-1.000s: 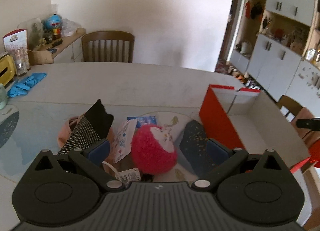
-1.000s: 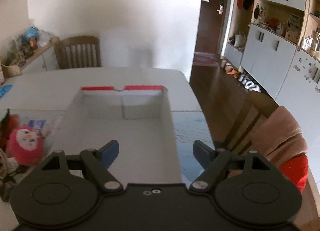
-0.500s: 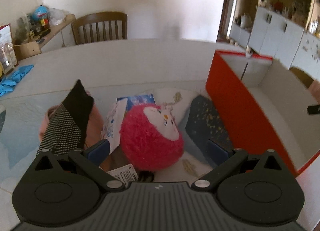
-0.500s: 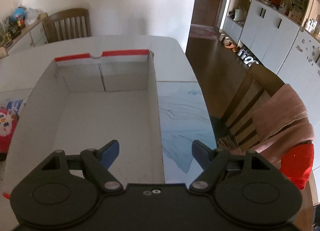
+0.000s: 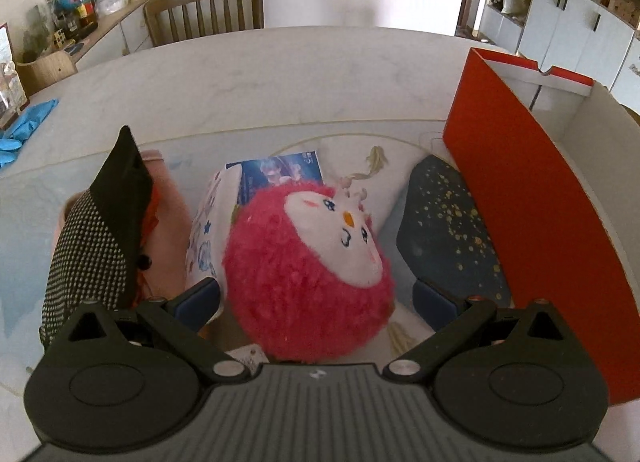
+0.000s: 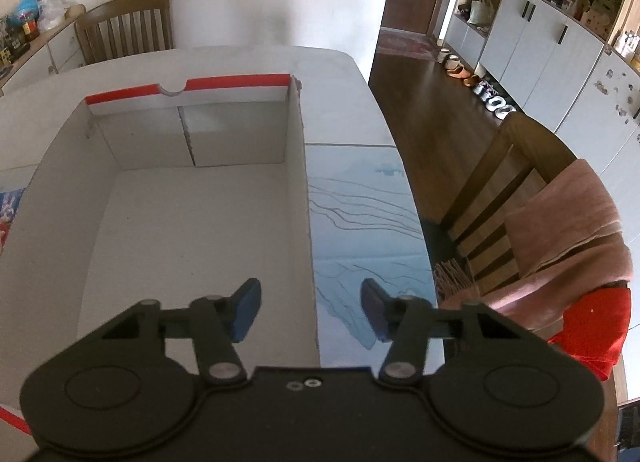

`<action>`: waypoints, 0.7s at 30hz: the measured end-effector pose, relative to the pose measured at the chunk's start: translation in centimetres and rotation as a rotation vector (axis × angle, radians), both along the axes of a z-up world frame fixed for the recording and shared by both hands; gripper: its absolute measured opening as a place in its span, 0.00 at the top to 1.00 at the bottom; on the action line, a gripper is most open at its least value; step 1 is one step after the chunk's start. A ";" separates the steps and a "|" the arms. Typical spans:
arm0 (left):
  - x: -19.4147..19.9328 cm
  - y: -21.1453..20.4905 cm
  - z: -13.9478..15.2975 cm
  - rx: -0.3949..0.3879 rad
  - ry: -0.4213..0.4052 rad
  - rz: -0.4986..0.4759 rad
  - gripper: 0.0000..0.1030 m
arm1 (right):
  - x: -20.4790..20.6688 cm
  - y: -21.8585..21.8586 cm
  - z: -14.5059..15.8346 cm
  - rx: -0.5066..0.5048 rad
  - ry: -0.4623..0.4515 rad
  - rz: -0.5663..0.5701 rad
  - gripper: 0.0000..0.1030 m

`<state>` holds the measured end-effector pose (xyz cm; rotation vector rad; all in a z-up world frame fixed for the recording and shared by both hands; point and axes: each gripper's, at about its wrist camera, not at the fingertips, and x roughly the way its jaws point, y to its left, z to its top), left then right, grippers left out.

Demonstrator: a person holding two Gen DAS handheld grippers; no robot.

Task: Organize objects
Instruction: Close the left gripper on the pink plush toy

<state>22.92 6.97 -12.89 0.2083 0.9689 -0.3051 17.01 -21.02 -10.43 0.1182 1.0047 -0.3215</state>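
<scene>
— Between the left gripper's (image 5: 316,298) jaws, what is sitting?
— A pink plush toy (image 5: 308,274) is lying between wide-open pads; nothing is gripped yet. A dotted black pouch (image 5: 92,246) is lying left of it, a dark speckled pouch (image 5: 452,238) right, then the red box (image 5: 532,190).
— And the right gripper (image 6: 310,310)?
— It is straddling the box's right wall (image 6: 304,198), its jaws having just been closing to roughly half open, pads not touching.
— Advice?
— Centre the plush, squeeze gently, lift clear of the near wall.
</scene>
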 end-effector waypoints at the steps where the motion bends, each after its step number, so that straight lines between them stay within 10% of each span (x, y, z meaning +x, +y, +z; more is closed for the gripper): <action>1: 0.2 -0.2 -0.1 0.008 -0.001 -0.002 0.00 | 0.1 0.0 -0.1 -0.001 0.005 0.001 0.58; 6: 0.9 -0.8 -0.3 0.037 0.001 0.007 0.05 | 0.3 -0.6 -0.5 0.028 0.022 -0.019 0.84; 21: -0.2 -0.8 0.7 0.039 -0.035 -0.017 0.29 | -0.5 -0.2 -0.5 0.076 0.036 0.005 0.99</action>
